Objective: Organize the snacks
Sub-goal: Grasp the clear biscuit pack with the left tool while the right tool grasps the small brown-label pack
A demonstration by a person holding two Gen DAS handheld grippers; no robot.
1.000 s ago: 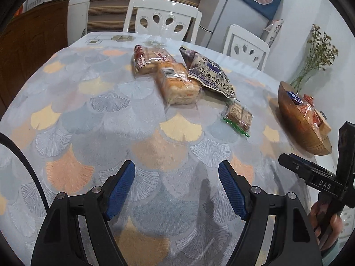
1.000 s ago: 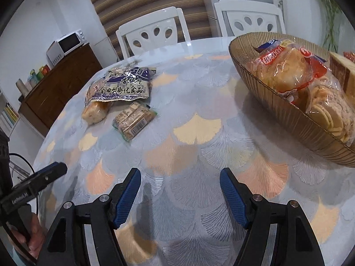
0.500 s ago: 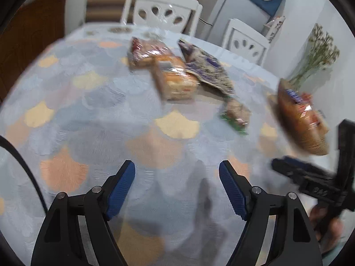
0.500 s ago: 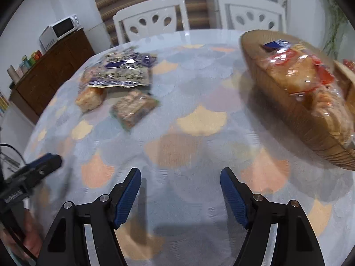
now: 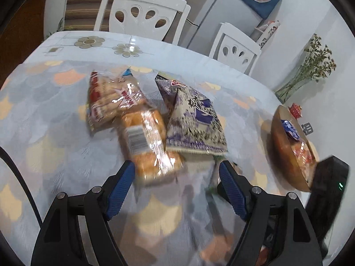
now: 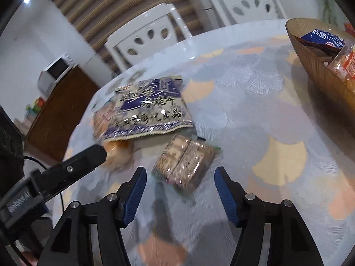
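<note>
Four snack packs lie mid-surface: we note a bread pack [image 5: 153, 148] just ahead of the left tongs [image 5: 177, 190], spread wide, empty; a cracker pack [image 6: 186, 164] before the right tongs [image 6: 179, 192], likewise agape, empty. Purple bag [image 5: 195, 119] overlaps the bread. Bare patterned surface [image 6: 255, 115] separates them from the wooden bowl [image 6: 315, 66] near the edge; white chairs [image 5: 142, 15] beyond.

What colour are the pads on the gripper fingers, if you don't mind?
Blue, with a ribbed texture; the right gripper's pads show it best in the right wrist view.
</note>
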